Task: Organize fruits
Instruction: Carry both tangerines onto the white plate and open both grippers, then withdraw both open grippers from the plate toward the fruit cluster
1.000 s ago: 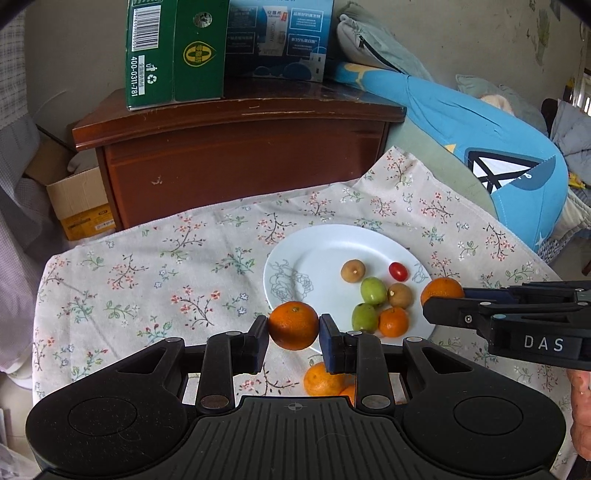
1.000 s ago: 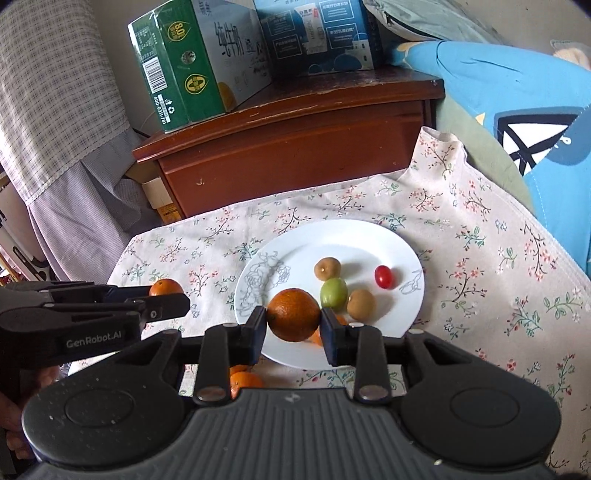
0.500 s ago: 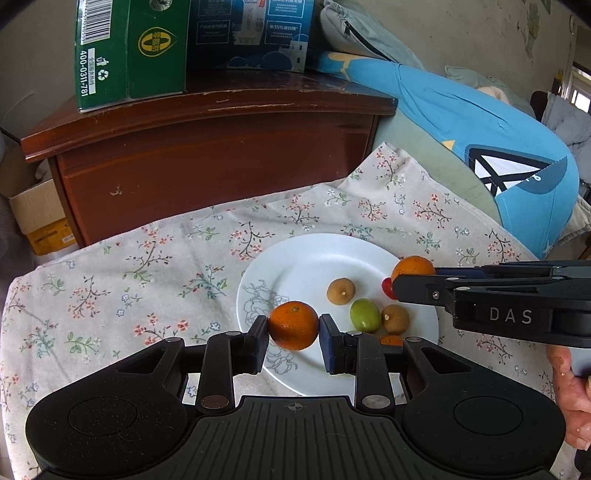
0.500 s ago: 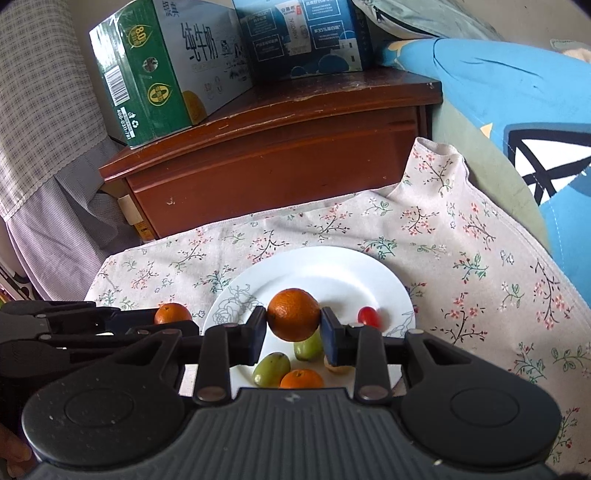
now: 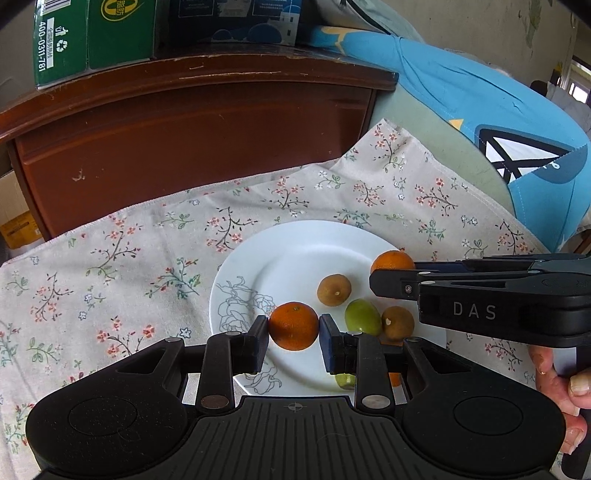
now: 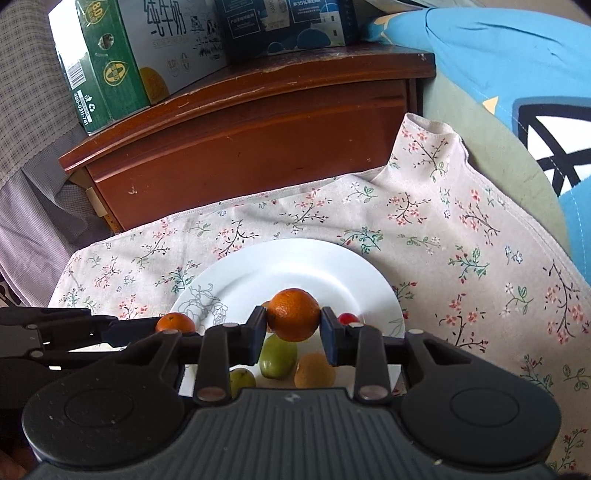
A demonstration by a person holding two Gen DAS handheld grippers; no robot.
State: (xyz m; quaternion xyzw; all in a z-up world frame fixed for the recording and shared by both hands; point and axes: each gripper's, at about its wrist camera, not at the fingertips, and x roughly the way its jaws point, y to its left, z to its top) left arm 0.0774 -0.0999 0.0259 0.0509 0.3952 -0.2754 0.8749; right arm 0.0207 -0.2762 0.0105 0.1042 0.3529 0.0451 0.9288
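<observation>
My left gripper (image 5: 293,328) is shut on a small orange (image 5: 293,325) and holds it over the near left part of the white plate (image 5: 295,251). My right gripper (image 6: 293,320) is shut on another orange (image 6: 293,314) above the plate's (image 6: 258,269) middle; it also shows in the left wrist view (image 5: 392,261). On the plate lie a brown kiwi (image 5: 334,290), a green fruit (image 5: 362,316), a second brown kiwi (image 5: 398,322) and a red cherry tomato (image 6: 347,317). More fruit is half hidden under the grippers.
The plate sits on a floral tablecloth (image 5: 110,266). A dark wooden cabinet (image 5: 192,122) stands behind, with a green carton (image 6: 110,62) and a blue box (image 6: 284,26) on top. Blue bedding (image 5: 498,110) lies to the right.
Both grippers have moved forward over the plate, each keeping its orange. The oranges left on the cloth near the front edge have dropped out of view.
</observation>
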